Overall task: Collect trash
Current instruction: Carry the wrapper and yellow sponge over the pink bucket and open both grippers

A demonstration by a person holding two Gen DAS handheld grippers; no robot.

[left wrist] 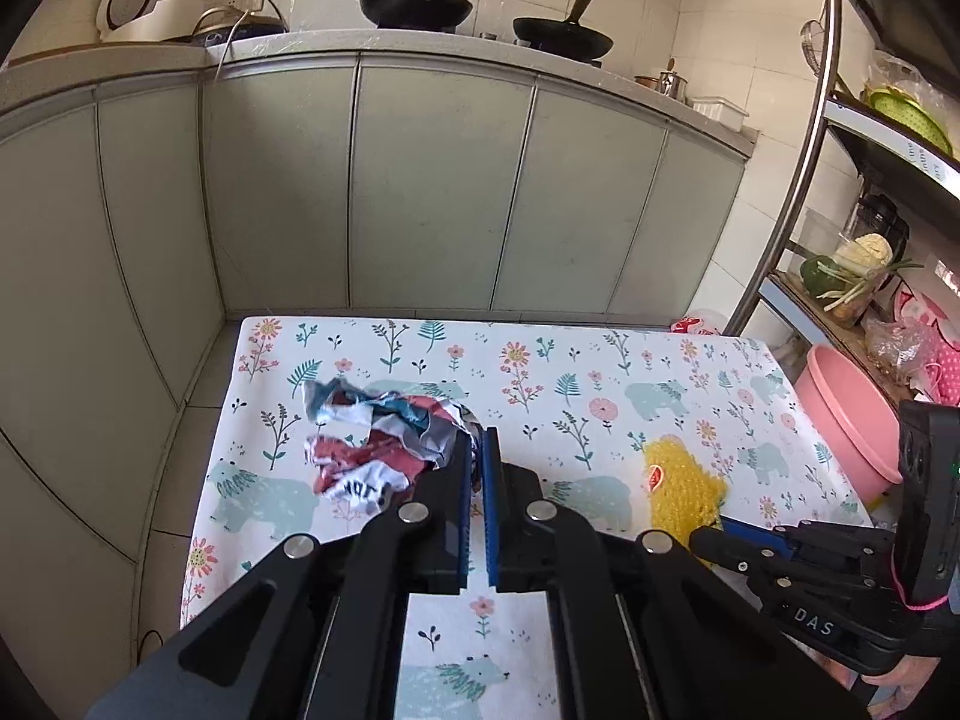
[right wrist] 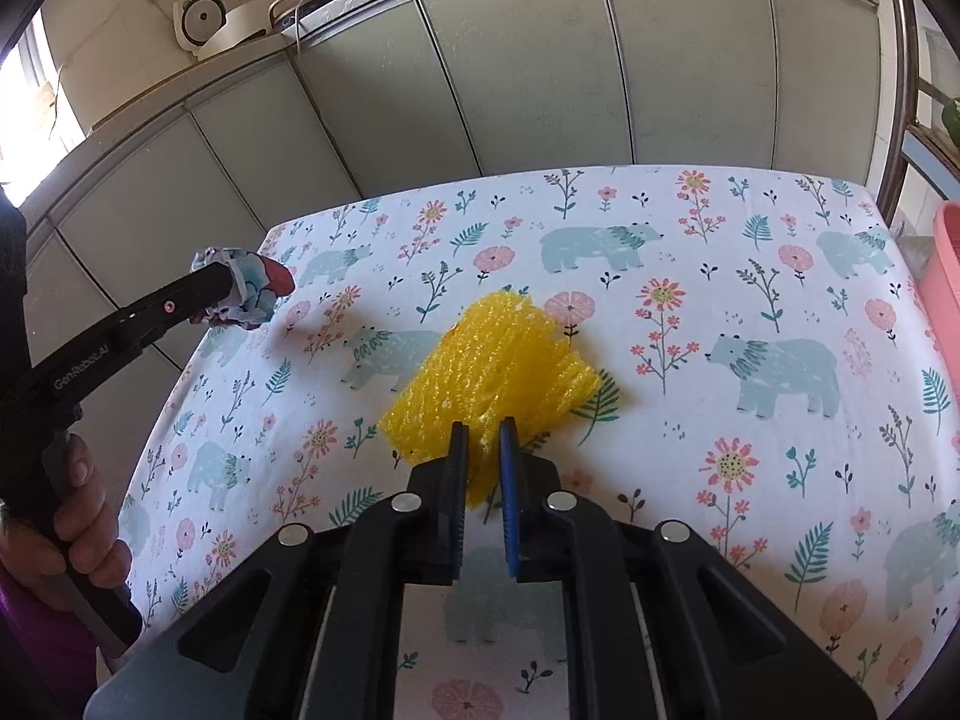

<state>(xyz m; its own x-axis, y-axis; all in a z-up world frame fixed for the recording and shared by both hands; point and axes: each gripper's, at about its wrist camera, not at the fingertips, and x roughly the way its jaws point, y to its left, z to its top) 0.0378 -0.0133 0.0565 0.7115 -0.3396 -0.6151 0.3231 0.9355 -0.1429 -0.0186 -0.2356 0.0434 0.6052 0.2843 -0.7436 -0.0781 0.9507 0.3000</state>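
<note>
A crumpled red, white and teal wrapper (left wrist: 378, 444) hangs just above the flowered tablecloth (left wrist: 600, 372), pinched at its right edge by my left gripper (left wrist: 478, 441), which is shut on it. In the right wrist view the same wrapper (right wrist: 252, 288) shows at the tip of the left gripper (right wrist: 231, 282), lifted off the cloth at the table's left edge. A yellow foam net (right wrist: 504, 360) lies mid-table, and my right gripper (right wrist: 483, 426) is shut on its near edge. The net (left wrist: 681, 480) also appears in the left wrist view, with the right gripper (left wrist: 708, 534) at its near end.
Grey cabinet fronts (left wrist: 420, 180) rise behind the table, with woks (left wrist: 414, 3) on the counter above. A pink basin (left wrist: 840, 420) sits beside the table's right edge, under a metal shelf rack (left wrist: 804, 138) with vegetables. A hand (right wrist: 84, 516) holds the left gripper's handle.
</note>
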